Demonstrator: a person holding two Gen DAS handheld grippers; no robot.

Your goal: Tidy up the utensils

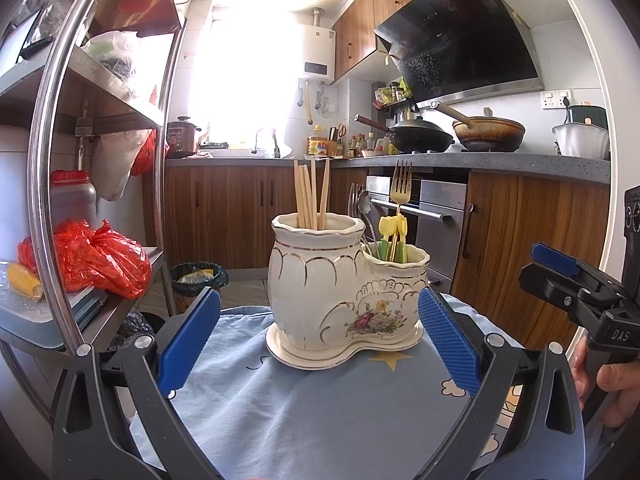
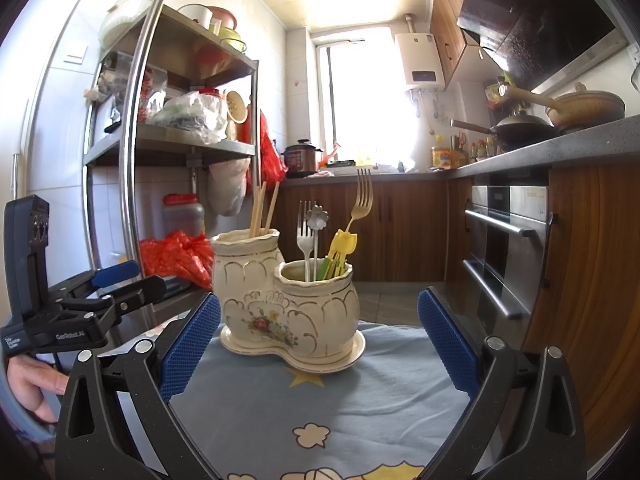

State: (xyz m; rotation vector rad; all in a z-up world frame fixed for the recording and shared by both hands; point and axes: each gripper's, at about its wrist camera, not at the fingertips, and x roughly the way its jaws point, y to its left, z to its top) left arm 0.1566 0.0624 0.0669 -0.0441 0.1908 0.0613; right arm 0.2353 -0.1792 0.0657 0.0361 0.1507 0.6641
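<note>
Both tools hover empty with fingers spread apart: the left tool [image 1: 318, 336] and the right tool [image 2: 320, 338] each face the cream ceramic utensil holder [image 1: 344, 288] from the near side. It stands on a blue cloth-covered surface [image 1: 304, 412]. Its taller left pot holds wooden chopsticks [image 1: 312, 196]; the shorter right pot holds a gold fork [image 2: 362, 196], a silver fork [image 2: 305, 240], what looks like a flower-headed spoon [image 2: 317, 218], and yellow-green picks [image 2: 340, 252].

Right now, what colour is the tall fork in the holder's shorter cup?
Gold; the tall fork shows best in the right wrist view.
</note>
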